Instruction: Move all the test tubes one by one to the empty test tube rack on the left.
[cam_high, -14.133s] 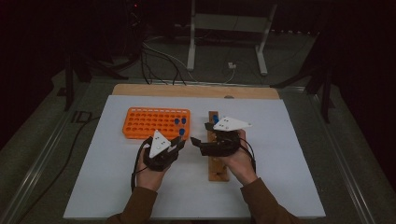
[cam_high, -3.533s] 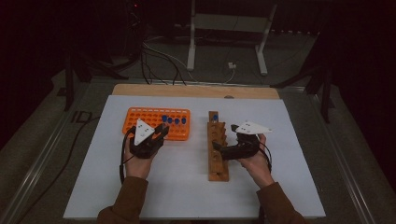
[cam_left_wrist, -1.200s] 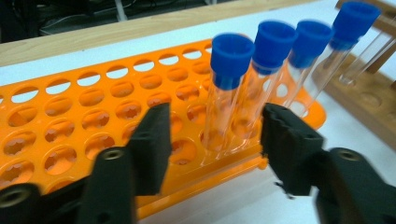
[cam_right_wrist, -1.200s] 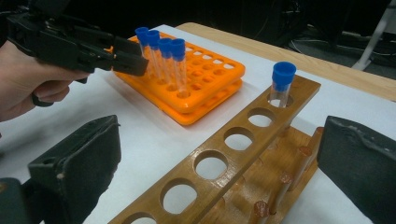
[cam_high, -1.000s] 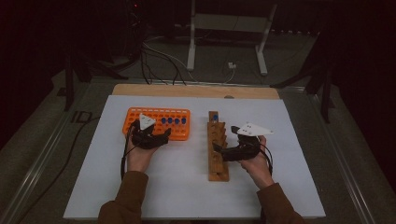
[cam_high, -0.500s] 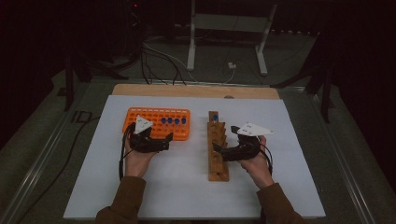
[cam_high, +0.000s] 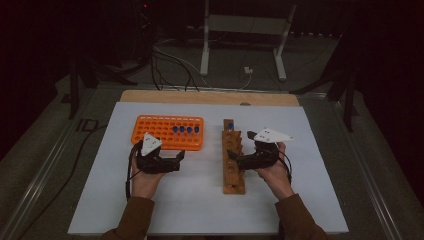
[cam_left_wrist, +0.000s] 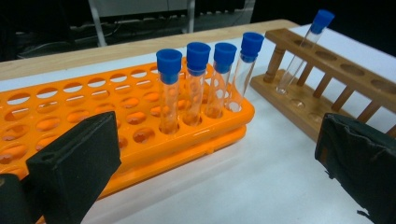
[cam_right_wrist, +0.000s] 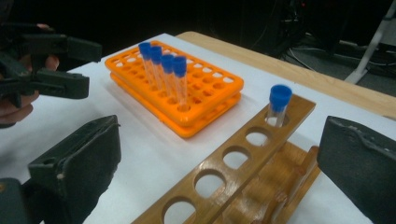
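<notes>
A person sits at a table covered by a white sheet (cam_high: 200, 210), forearms in brown sleeves entering from the bottom. The left hand holds the left gripper (cam_high: 177, 161), jaws apart and empty, just in front of an orange tube rack (cam_high: 155, 134). Four blue-capped tubes (cam_high: 185, 130) stand in a row at the rack's right end. The right hand holds the right gripper (cam_high: 235, 161) against a long wooden rack (cam_high: 233, 182) lying lengthwise, its jaws hard to make out. One blue-capped tube (cam_high: 229, 126) stands at the wooden rack's far end.
</notes>
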